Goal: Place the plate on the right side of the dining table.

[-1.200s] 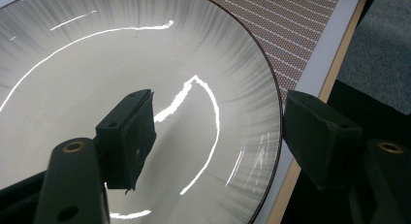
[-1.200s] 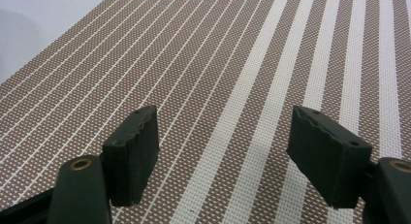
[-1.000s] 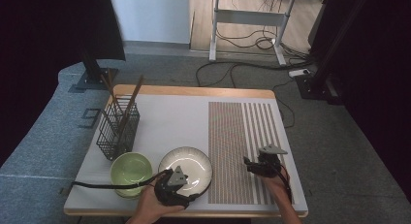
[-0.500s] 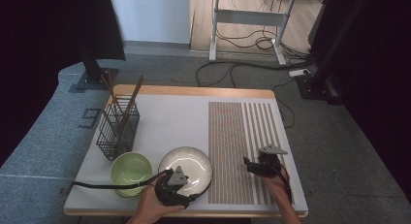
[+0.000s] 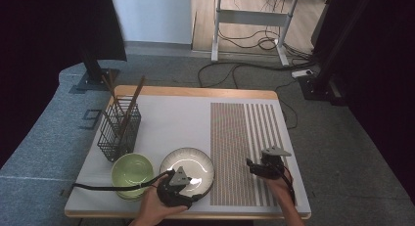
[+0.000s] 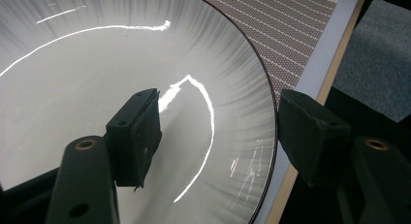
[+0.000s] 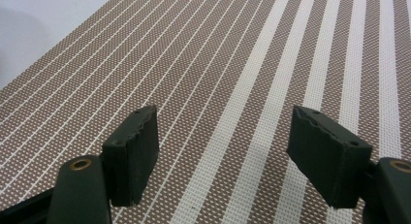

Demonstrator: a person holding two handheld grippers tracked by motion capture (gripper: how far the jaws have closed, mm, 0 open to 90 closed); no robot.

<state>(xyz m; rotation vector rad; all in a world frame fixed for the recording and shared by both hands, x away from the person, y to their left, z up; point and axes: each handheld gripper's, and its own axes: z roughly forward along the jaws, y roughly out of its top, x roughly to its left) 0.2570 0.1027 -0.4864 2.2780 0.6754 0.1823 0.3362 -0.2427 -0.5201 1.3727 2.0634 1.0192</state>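
Note:
A white plate [image 5: 187, 163] with a dark rim lies near the table's front edge, beside a green bowl [image 5: 131, 170]. My left gripper [image 5: 192, 188] is at the plate's near rim. In the left gripper view the gripper [image 6: 218, 122] stands open astride the plate [image 6: 72, 88] rim, one jaw over the plate's inside and the other outside it, neither pressing on it. My right gripper [image 5: 250, 166] hovers over the striped placemat [image 5: 244, 138]. In the right gripper view it [image 7: 223, 122] is open with only the placemat [image 7: 232, 49] beneath.
A black wire basket [image 5: 118, 130] holding chopsticks [image 5: 132, 101] stands at the left, behind the bowl. The wooden table edge [image 6: 300, 161] runs just right of the plate. The white table [image 5: 171, 118] is bare behind the plate.

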